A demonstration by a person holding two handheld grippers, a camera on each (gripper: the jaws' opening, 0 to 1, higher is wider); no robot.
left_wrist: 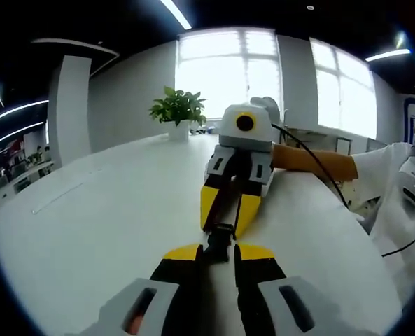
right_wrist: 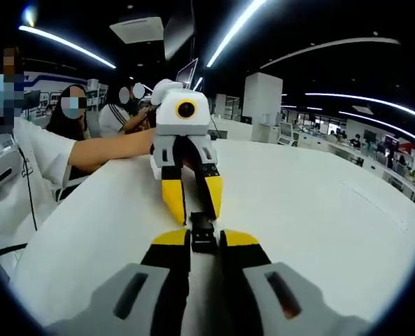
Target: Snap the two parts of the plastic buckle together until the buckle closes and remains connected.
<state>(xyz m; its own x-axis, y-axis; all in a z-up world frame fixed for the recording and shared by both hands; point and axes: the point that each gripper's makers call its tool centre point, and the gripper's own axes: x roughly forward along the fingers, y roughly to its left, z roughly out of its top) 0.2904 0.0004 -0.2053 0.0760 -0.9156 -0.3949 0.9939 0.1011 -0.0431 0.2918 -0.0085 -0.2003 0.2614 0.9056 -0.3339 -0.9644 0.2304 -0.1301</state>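
Your left tongs (left_wrist: 217,253) and right tongs (right_wrist: 204,241) are each closed on one half of the small black plastic buckle (left_wrist: 221,233), held nose to nose above the white tabletop (left_wrist: 109,210). Keep both halves in line and press straight together.
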